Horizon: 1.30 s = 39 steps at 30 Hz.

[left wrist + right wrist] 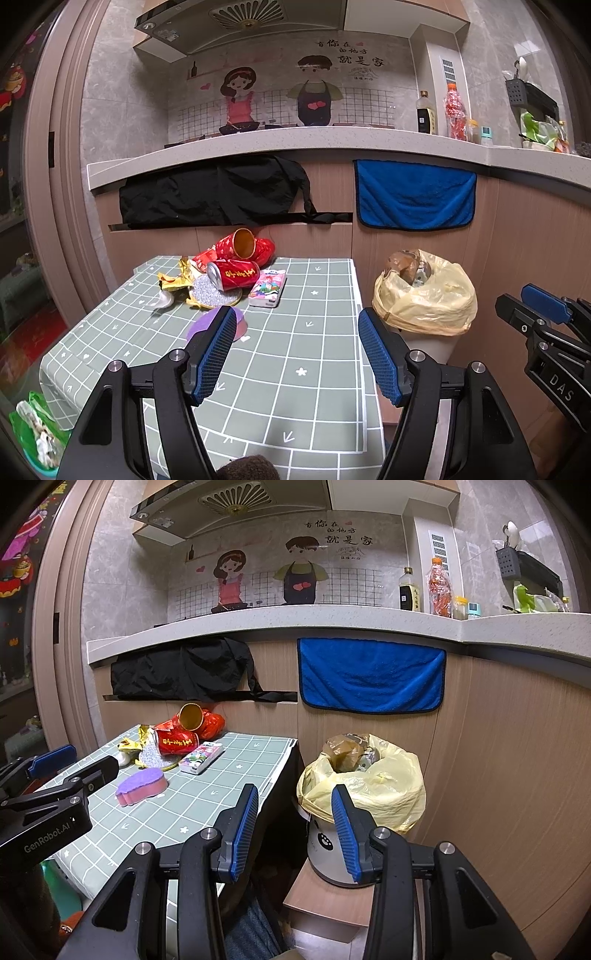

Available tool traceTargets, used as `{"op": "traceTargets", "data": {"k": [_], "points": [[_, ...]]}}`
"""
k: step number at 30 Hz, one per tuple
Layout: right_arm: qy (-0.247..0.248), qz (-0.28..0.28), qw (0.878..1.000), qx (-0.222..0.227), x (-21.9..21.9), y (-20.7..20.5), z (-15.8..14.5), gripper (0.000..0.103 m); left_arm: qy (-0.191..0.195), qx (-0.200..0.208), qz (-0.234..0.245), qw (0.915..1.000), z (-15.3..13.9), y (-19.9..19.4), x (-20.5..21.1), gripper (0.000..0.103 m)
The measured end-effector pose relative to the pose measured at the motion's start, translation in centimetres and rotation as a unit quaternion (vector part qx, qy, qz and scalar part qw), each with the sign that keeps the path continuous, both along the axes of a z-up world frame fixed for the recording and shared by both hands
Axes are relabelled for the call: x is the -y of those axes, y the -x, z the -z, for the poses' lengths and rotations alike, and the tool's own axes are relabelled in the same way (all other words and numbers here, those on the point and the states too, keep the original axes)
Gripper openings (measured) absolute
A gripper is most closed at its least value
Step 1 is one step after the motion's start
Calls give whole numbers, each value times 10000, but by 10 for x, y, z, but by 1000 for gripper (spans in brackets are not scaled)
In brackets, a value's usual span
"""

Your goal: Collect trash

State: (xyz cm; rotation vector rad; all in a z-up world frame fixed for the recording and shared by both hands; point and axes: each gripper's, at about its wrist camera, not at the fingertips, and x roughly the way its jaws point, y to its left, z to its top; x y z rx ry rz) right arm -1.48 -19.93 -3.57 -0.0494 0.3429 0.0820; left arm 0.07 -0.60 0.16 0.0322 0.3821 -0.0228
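Note:
Trash lies at the far end of the green checked table (295, 354): a red can (232, 274) on its side, a red wrapper with a gold-lined tube (243, 245), gold foil scraps (177, 278), a tissue pack (267, 288) and a purple-pink sponge (142, 781). A trash bin with a yellow bag (424, 295) stands right of the table, also in the right wrist view (364, 786). My left gripper (297, 354) is open and empty above the table's near half. My right gripper (295, 830) is open and empty in front of the bin.
A kitchen counter (295, 144) runs behind, with a black cloth (210, 195) and a blue towel (413, 195) hanging from it. Bottles (454, 110) stand on the counter. A green bag of scraps (33, 435) sits low at the left. The bin rests on a wooden stool (325, 897).

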Motion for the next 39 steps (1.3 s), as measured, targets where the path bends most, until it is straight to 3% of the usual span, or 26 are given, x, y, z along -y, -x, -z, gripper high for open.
{"op": "traceTargets", "data": {"k": [39], "points": [[-66,78,9999,28,7,-2,2,40,1,15,-7,10000,-2,-1,1,69]]}}
